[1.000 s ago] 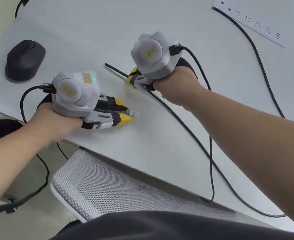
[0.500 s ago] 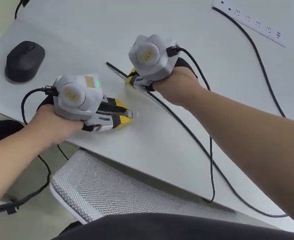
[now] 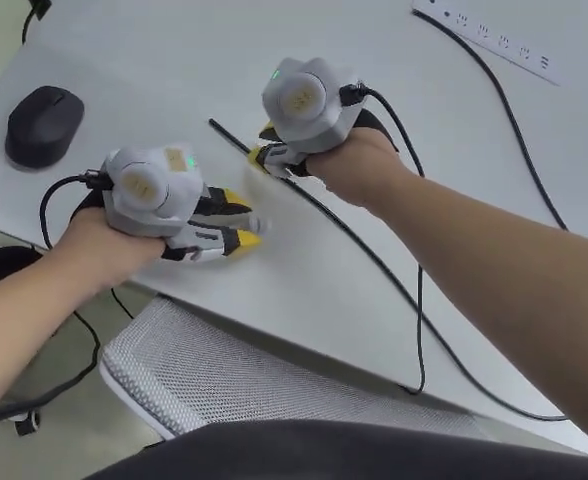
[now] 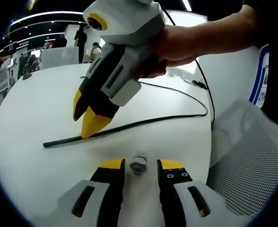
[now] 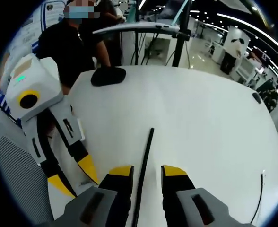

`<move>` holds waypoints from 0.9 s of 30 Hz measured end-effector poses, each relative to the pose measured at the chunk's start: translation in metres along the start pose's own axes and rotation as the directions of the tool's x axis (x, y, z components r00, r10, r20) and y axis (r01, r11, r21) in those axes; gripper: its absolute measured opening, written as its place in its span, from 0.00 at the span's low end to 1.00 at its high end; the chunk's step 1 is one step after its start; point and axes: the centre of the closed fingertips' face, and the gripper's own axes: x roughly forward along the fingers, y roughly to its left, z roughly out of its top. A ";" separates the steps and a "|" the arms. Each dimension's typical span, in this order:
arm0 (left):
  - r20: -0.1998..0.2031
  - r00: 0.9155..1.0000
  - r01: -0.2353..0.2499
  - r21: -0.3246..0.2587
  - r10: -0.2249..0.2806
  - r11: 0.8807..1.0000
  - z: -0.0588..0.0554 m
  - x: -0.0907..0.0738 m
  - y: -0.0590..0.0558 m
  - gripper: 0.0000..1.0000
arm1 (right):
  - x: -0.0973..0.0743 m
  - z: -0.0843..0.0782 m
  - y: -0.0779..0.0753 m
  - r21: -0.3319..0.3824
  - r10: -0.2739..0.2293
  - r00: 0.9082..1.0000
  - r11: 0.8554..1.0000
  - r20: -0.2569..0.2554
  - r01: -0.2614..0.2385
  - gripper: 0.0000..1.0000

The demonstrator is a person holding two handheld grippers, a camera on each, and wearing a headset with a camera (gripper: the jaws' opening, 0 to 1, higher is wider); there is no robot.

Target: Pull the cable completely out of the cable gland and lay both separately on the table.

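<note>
A thin black cable [image 3: 374,265] lies across the white table [image 3: 174,60], its free end pointing at the far left. In the right gripper view the cable [image 5: 147,146] runs between the jaws of my right gripper [image 5: 147,171], which stand open on either side of it. From the left gripper view, the right gripper [image 4: 84,118] has its tips down at the cable [image 4: 143,123]. A small grey cable gland [image 4: 139,164] sits on the table, apart from the cable, between the open jaws of my left gripper [image 4: 141,165]. In the head view the left gripper [image 3: 252,225] is near the table's front edge and the right gripper [image 3: 259,155] just beyond it.
A black mouse [image 3: 42,125] rests at the far left of the table. A white power strip [image 3: 484,40] lies at the back right, with another black lead [image 3: 504,100] curving past it. A mesh chair seat [image 3: 214,370] sits just below the front edge.
The head view has shifted a little. My right gripper has edged slightly toward the far side. The left gripper has stayed about where it was.
</note>
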 end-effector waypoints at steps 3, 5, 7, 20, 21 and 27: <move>0.005 1.000 -0.006 -0.006 0.006 1.000 0.004 -0.003 0.000 0.31 | -0.013 0.000 -0.004 0.025 -0.015 1.000 1.000 0.024 0.015 0.24; 0.007 1.000 -0.006 -0.016 0.007 1.000 0.007 -0.006 -0.001 0.33 | -0.022 0.000 -0.005 0.046 -0.025 0.999 0.999 0.033 0.024 0.26; 0.016 1.000 0.002 -0.038 -0.002 0.999 0.012 -0.009 -0.005 0.36 | -0.034 0.001 -0.006 0.070 -0.036 0.998 0.997 0.052 0.032 0.30; 0.047 0.999 -0.006 -0.031 0.007 0.999 0.043 -0.019 -0.020 0.55 | -0.099 -0.014 0.004 0.144 -0.108 0.979 0.986 0.172 0.083 0.44; 0.049 0.999 -0.005 -0.035 0.007 0.999 0.045 -0.020 -0.021 0.56 | -0.103 -0.016 0.004 0.152 -0.114 0.978 0.985 0.175 0.087 0.45; 0.050 0.999 0.006 -0.041 -0.004 0.999 0.057 -0.031 -0.031 0.59 | -0.143 -0.027 0.008 0.231 -0.166 0.956 0.967 0.240 0.110 0.50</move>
